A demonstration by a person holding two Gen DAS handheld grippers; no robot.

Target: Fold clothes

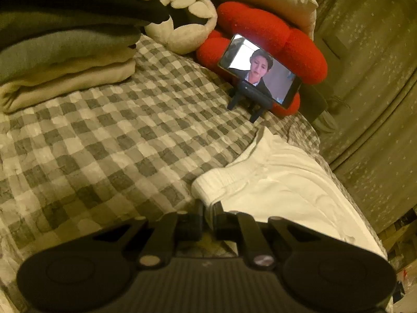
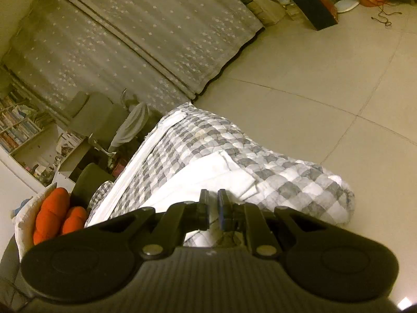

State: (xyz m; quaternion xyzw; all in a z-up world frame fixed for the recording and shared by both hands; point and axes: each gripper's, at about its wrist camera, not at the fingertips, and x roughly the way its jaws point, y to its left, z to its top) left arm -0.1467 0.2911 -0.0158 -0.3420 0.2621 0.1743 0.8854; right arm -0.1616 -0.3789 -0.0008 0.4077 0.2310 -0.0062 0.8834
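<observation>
A white garment [image 1: 281,182] with a ribbed hem lies on the checked bedspread [image 1: 104,140] at the right of the left wrist view. My left gripper [image 1: 208,210] is shut on the garment's near ribbed corner, with the fabric pinched between the two fingers. In the right wrist view the same white garment [image 2: 208,174] lies flat along the bed's edge. My right gripper [image 2: 213,206] sits at its near edge, jaws almost together with white cloth in the narrow gap. Its far end is folded flat on the bedspread [image 2: 286,180].
A stack of folded clothes [image 1: 65,60] in black, grey and beige sits at the bed's far left. A phone on a stand [image 1: 260,70] leans against a red plush cushion [image 1: 273,34]. Starred curtains [image 2: 130,39], a tiled floor [image 2: 312,91] and bookshelves [image 2: 18,127] surround the bed.
</observation>
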